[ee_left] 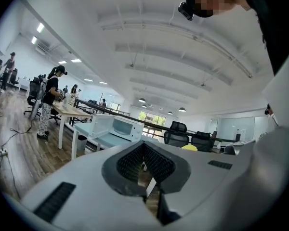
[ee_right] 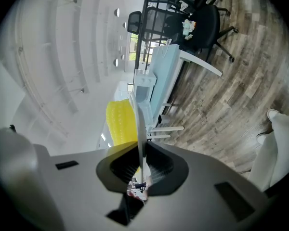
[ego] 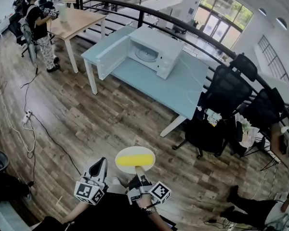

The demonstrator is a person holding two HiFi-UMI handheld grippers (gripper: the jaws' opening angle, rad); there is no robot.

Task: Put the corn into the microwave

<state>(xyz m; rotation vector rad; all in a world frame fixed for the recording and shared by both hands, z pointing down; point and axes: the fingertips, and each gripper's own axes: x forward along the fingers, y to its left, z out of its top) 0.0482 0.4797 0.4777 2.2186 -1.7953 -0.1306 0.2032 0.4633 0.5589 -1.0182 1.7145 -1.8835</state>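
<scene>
A yellow corn cob (ego: 135, 160) lies on a round white plate (ego: 135, 150) held in the air over the wood floor, close to my body. My right gripper (ego: 138, 170) is shut on the plate's near rim; in the right gripper view the plate (ee_right: 140, 121) shows edge-on between the pads, with the corn (ee_right: 121, 121) to its left. My left gripper (ego: 100, 166) hangs beside the plate, shut and empty. The white microwave (ego: 156, 52) stands far ahead on a light blue table (ego: 183, 90), its door (ego: 111, 57) swung open to the left. The left gripper view also shows the microwave (ee_left: 124, 128).
Black office chairs (ego: 226, 95) crowd the table's right end. A person (ego: 38, 25) stands by a wooden table (ego: 79, 20) at the far left. A power strip and cables (ego: 26, 117) lie on the floor at left. A dark railing (ego: 192, 28) runs behind the tables.
</scene>
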